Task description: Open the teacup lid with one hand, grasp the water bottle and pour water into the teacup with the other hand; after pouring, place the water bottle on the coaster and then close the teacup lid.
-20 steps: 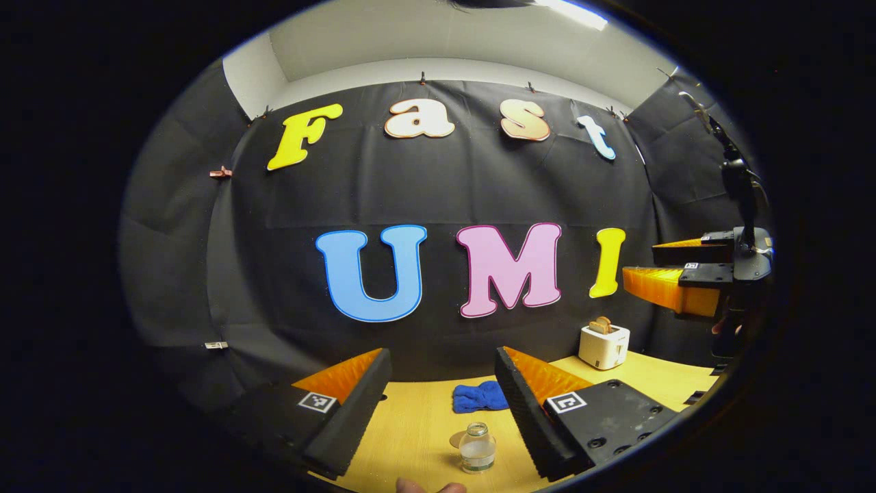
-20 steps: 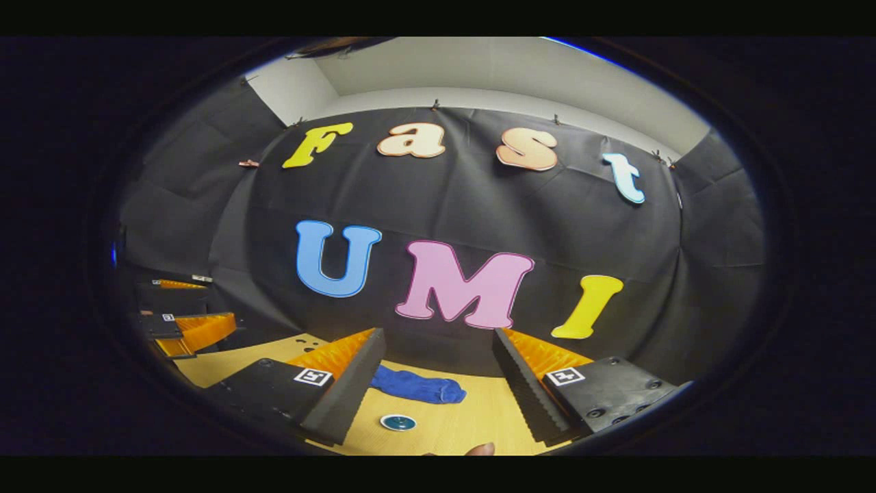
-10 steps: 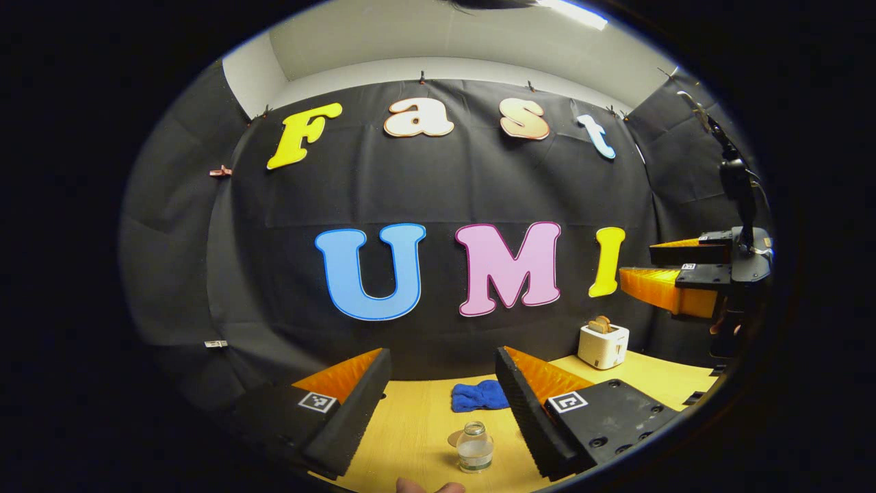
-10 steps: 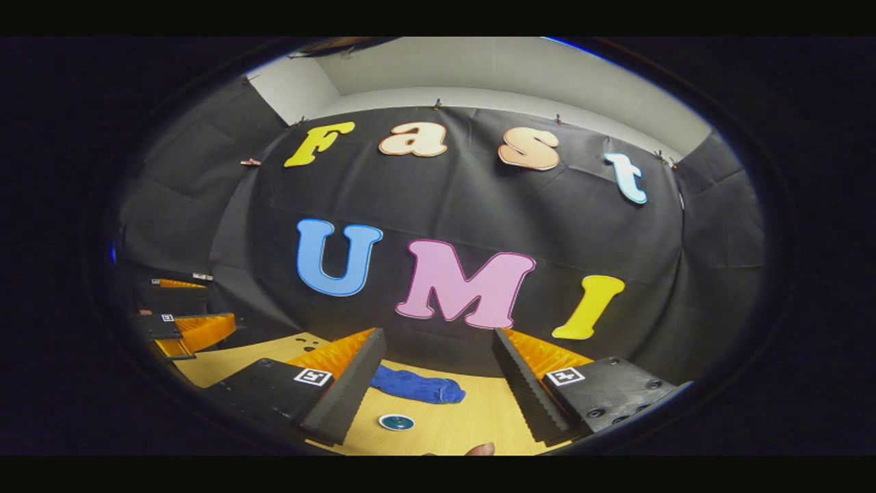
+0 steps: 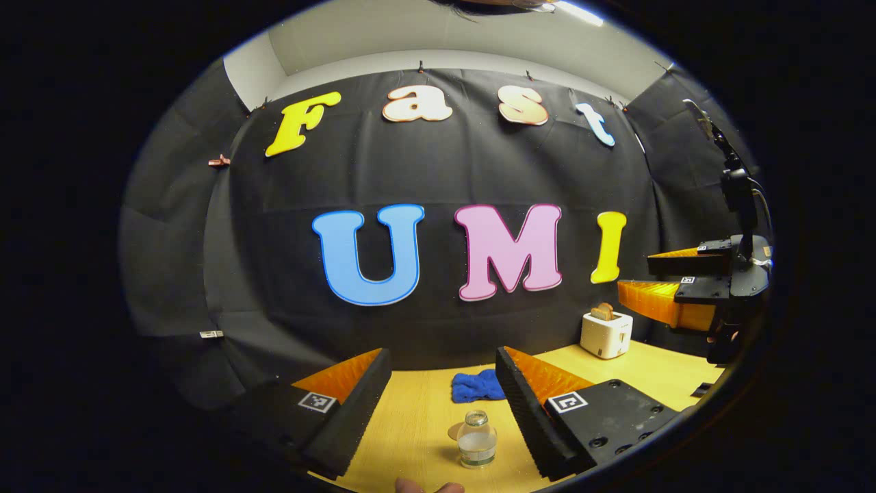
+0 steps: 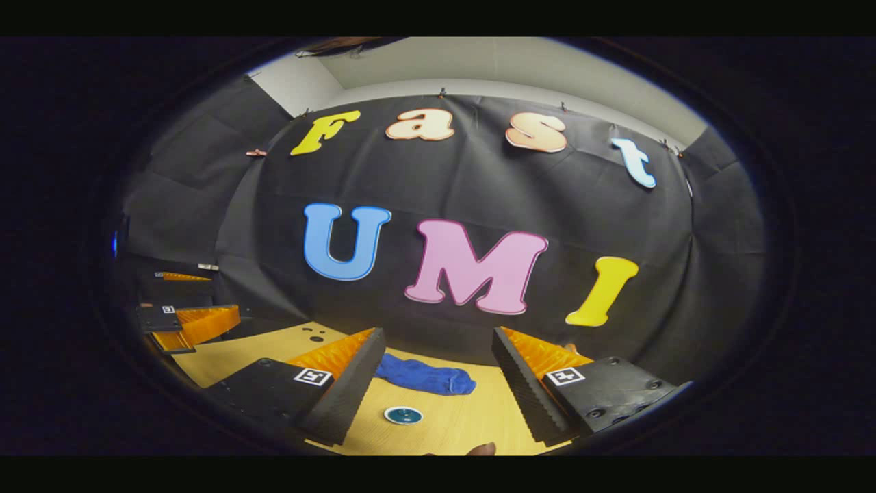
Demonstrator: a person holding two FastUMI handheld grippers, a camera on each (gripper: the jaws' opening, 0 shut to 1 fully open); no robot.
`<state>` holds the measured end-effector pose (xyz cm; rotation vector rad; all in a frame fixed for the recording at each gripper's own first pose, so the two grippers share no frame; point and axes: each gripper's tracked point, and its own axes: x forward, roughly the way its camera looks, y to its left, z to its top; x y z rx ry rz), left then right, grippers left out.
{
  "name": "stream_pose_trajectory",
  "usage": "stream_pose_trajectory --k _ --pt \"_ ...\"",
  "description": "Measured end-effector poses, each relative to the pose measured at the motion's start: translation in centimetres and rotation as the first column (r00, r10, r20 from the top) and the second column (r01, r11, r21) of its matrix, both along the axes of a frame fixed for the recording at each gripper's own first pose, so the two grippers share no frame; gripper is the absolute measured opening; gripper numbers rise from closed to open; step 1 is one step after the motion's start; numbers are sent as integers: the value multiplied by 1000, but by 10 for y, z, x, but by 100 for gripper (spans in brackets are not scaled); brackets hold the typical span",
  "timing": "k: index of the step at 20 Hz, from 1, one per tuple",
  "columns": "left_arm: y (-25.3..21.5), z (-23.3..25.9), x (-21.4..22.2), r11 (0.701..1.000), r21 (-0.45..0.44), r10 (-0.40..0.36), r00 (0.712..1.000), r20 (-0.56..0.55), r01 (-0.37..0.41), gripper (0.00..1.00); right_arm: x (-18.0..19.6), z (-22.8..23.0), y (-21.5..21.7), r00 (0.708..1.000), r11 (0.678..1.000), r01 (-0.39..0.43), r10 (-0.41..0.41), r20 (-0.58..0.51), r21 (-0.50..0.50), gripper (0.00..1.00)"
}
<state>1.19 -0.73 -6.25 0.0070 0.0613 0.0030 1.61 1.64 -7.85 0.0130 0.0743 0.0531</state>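
In the left gripper view, our left tongs (image 5: 443, 397) hang above the wooden table (image 5: 417, 418) with the fingers spread wide and nothing between them. Down in the gap between those fingers stands the water bottle (image 5: 476, 439), a small clear glass one, upright on the table with water in its lower part. Just behind it and to its left lies a flat round disc that we take for the coaster (image 5: 456, 431), partly hidden by the bottle. Farther back a crumpled blue cloth (image 5: 477, 386) lies on the table, and beyond it to the right a white toaster (image 5: 605, 333) stands near the black wall with bread showing in its slot. At the far right of this view we see our right tongs (image 5: 653, 283) held high above the table, fingers apart and holding nothing.

In the right gripper view, the right tongs (image 6: 438, 390) are likewise released, fingers wide and empty. Between them, on the table (image 6: 472, 424), rests a small round teal object (image 6: 403, 415) with a dark centre; we cannot tell whether it is the teacup lid. The blue cloth (image 6: 424, 374) lies just behind it. At the far left the left tongs (image 6: 179, 303) show, apart and empty.
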Motion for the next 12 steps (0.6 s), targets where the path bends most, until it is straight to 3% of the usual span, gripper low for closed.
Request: stream_pose_trajectory --k 12 --pt "-31 -180 15 1000 -26 0 996 -86 -2 96 41 -222 39 991 997 -57 62 -116 49 96"
